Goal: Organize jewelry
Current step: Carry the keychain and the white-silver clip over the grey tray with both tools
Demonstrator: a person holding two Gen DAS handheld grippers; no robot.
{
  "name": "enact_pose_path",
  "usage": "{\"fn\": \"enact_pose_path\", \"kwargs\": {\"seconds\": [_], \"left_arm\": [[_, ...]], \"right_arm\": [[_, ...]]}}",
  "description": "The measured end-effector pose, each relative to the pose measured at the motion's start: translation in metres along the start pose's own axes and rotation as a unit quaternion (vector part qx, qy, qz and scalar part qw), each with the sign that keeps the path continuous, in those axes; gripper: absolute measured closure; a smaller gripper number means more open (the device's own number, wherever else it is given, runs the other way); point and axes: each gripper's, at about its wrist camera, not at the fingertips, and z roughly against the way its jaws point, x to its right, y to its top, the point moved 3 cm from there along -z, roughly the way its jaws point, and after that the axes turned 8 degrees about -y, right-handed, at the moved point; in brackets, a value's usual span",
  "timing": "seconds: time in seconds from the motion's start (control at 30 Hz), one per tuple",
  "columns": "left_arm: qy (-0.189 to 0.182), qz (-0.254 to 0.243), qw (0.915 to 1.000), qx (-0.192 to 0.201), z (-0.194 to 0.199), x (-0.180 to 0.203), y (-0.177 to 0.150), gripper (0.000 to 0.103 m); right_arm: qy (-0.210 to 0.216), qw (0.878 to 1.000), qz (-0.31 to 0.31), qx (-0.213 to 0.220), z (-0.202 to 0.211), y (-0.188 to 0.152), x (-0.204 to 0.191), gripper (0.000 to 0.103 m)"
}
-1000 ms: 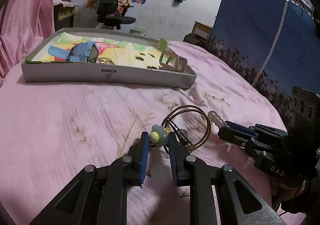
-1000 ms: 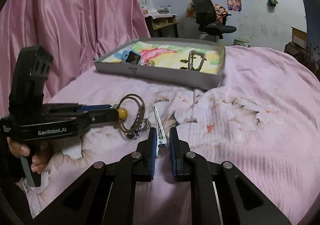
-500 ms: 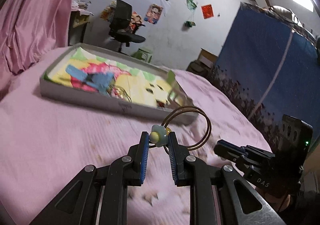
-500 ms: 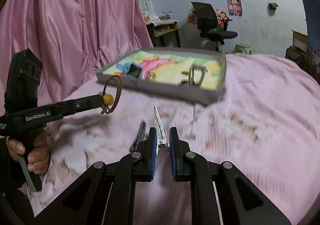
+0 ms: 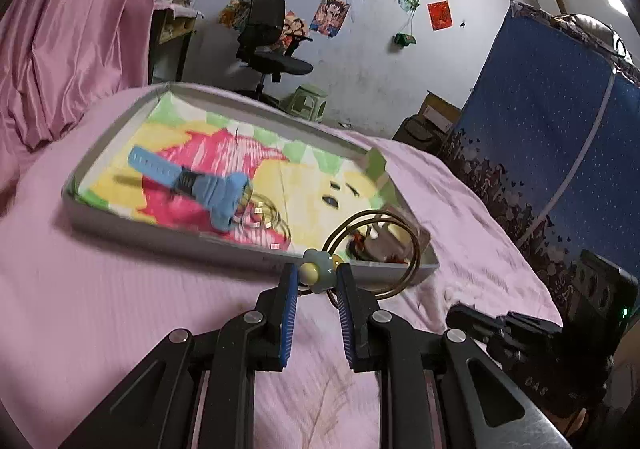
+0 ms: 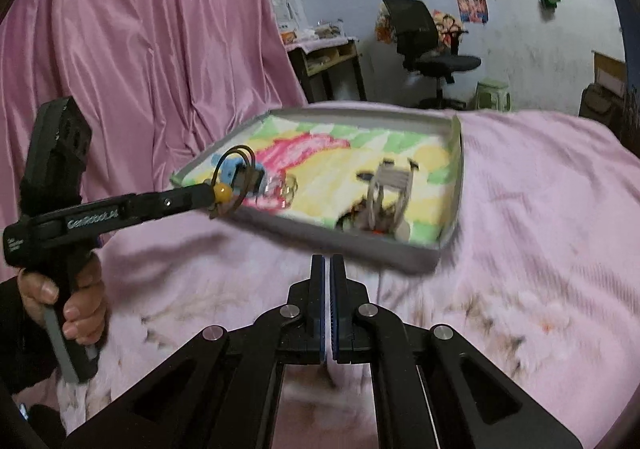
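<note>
Left tongs (image 5: 316, 281) clamped on flower-shaped bead of coiled wire bracelet (image 5: 374, 249), shallow grey tray (image 5: 168, 237) just ahead. Right tongs (image 6: 329, 269) had just closed, pads together, nothing visible between.

Your tray (image 5: 168, 237) sits on the bed (image 5: 100, 309), ahead of both grippers. In it: watch (image 5: 192, 179) to the left, rings (image 5: 260, 215) beside it, clip (image 6: 390, 185) to the right. Chair (image 5: 266, 45) stands behind the bed.
</note>
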Motion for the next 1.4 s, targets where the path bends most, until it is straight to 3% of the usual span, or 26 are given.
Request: {"fn": "enact_pose_path", "kwargs": {"seconds": [0.17,0.3,0.57,0.8,0.97,1.03,1.17,1.4], "left_arm": [[0.003,0.007,0.9999,-0.012,0.01,-0.002,-0.015,0.084],[0.005,0.005,0.9998,-0.021,0.016,-0.002,-0.027,0.084],[0.007,-0.003,0.9995,-0.03,0.022,0.002,-0.035,0.084],[0.008,-0.003,0.9993,-0.036,0.024,0.004,-0.039,0.084],[0.01,0.001,0.9992,-0.037,0.029,0.003,-0.043,0.084],[0.009,0.006,0.9993,-0.037,0.029,0.002,-0.044,0.084],[0.013,0.006,0.9992,-0.037,0.029,0.001,-0.044,0.084],[0.018,0.004,0.9996,-0.022,0.028,0.003,-0.032,0.084]], "right_arm": [[-0.001,0.998,0.04,-0.039,0.003,-0.026,-0.006,0.096],[-0.014,0.996,0.06,-0.059,0.011,-0.041,-0.006,0.069],[-0.038,0.991,0.093,-0.089,0.014,-0.053,-0.008,0.069],[-0.039,0.988,0.111,-0.104,0.003,-0.053,-0.01,0.058],[-0.038,0.988,0.095,-0.119,-0.003,-0.058,-0.005,0.061],[-0.042,0.988,0.096,-0.113,-0.002,-0.059,-0.007,0.077],[-0.041,0.99,0.084,-0.104,0.001,-0.057,-0.004,0.091],[-0.029,0.996,0.047,-0.069,0.008,-0.044,0.001,0.092]]}}
